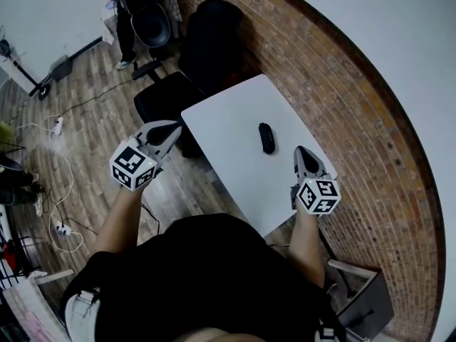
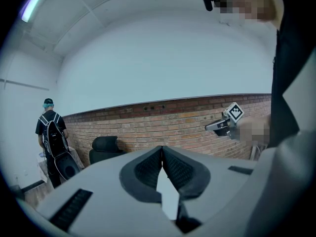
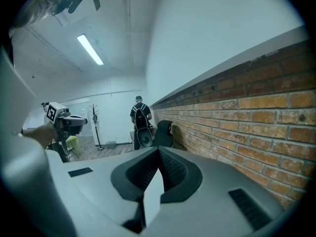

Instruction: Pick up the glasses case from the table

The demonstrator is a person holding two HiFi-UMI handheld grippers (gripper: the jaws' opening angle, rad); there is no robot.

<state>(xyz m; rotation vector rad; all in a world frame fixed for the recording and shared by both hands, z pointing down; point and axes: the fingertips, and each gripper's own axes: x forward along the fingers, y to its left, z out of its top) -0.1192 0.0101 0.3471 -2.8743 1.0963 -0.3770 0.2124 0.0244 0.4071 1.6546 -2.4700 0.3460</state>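
Observation:
The black glasses case (image 1: 267, 137) lies alone on the white table (image 1: 228, 130), a little right of its middle. My left gripper (image 1: 174, 128) hovers at the table's left edge, left of the case and apart from it. In the left gripper view its jaws meet at the tip, shut and empty (image 2: 162, 148). My right gripper (image 1: 302, 150) is over the table's right side, just below and to the right of the case, without touching it. Its jaws are shut too (image 3: 158, 150), with nothing in them. The case is hidden in both gripper views.
A brick wall (image 1: 335, 84) runs along the table's far and right sides. A black office chair (image 1: 167, 95) stands at the table's left corner, with a dark seat (image 1: 214, 30) behind it. A person with a backpack (image 1: 135, 13) stands farther off. Cables (image 1: 60, 162) cross the wooden floor.

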